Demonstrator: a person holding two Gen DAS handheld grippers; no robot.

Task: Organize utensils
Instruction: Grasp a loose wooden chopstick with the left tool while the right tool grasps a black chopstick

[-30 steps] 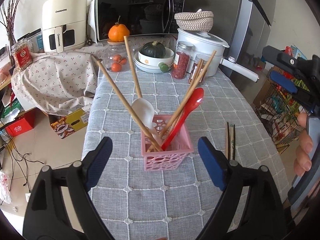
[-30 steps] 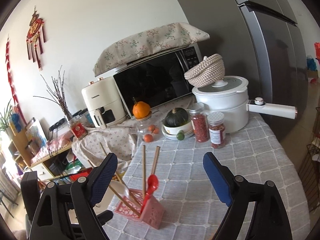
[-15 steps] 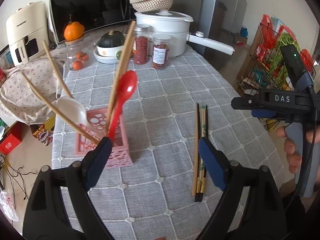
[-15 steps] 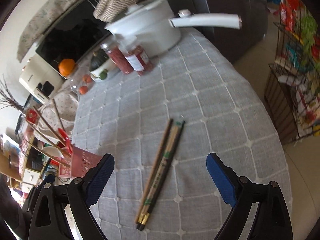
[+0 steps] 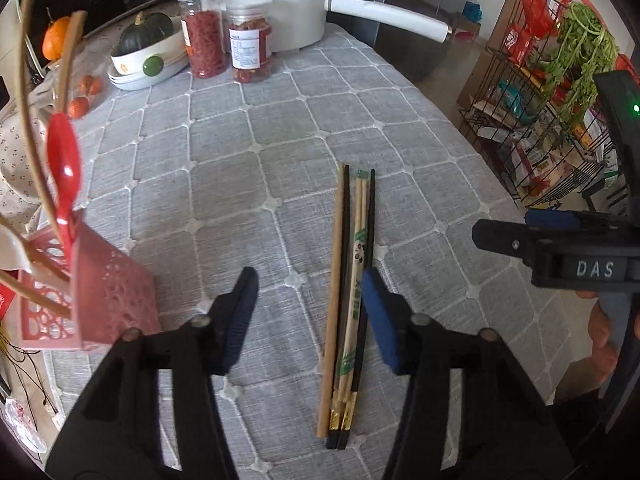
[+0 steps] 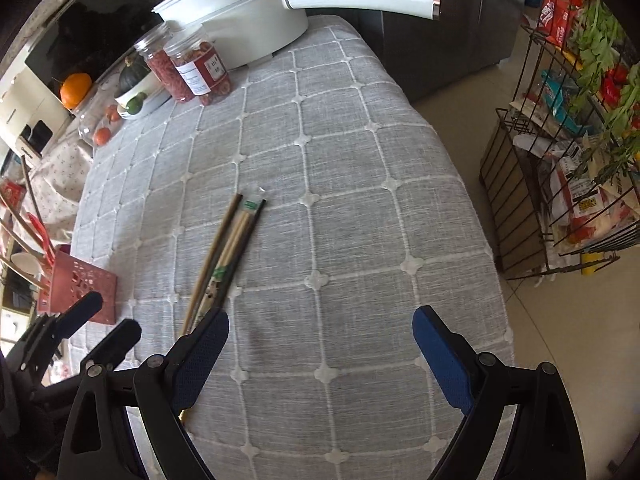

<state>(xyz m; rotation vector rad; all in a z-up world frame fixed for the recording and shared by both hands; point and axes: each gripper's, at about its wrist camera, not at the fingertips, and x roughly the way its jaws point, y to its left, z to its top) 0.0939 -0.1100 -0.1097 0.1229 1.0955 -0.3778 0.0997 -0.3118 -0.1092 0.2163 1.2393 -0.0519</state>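
Note:
Several chopsticks [image 5: 352, 280] lie side by side on the grey checked tablecloth [image 5: 224, 168]; they also show in the right wrist view [image 6: 228, 240]. A pink perforated holder [image 5: 100, 300] at the left holds a red spoon [image 5: 64, 168], a white spoon and wooden chopsticks; it also shows in the right wrist view [image 6: 80, 284]. My left gripper [image 5: 310, 292] is open and empty, low over the cloth, its right finger over the chopsticks' near half. My right gripper [image 6: 320, 328] is open and empty, just right of the chopsticks.
A white pot [image 6: 248, 8] with a long handle, two red-filled jars [image 5: 224, 44], a bowl with a dark squash [image 5: 148, 44] and an orange stand at the back. The table's right edge drops to the floor beside a wire rack [image 6: 568, 152] of groceries.
Both grippers swung right and down, from facing the pink holder to hovering low over the loose chopsticks. The left gripper's fingers stand closer together than before. The holder now sits at the views' left edge.

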